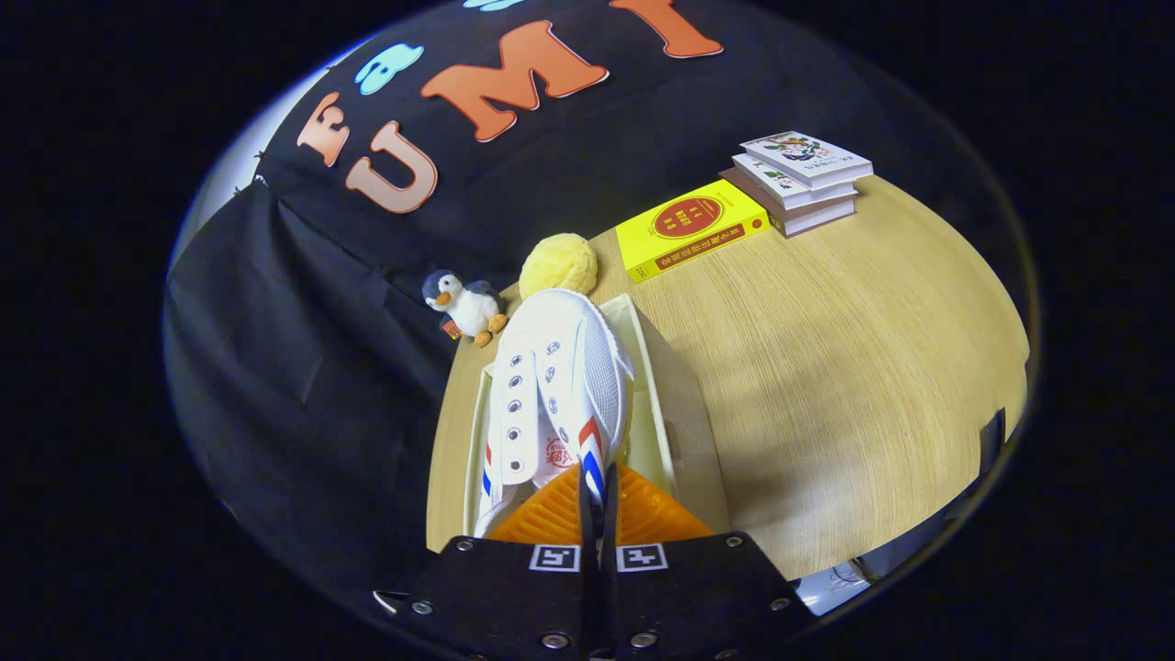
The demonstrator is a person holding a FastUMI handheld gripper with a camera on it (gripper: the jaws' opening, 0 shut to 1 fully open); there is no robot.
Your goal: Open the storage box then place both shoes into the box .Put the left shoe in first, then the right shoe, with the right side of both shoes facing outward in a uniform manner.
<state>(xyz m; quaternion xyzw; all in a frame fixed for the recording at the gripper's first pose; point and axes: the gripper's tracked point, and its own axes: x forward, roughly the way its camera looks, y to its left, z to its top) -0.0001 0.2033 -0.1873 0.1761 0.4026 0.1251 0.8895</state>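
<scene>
White shoe (560, 386) in tilted gripper's (597, 500) pinch

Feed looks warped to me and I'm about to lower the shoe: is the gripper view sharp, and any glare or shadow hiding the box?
Gripper view: strong fisheye bend, the table edge curves. The shoe, pinched in the tool, is sharp. No glare; a soft shadow falls on the table beside the box, whose inside the shoe largely covers.
</scene>
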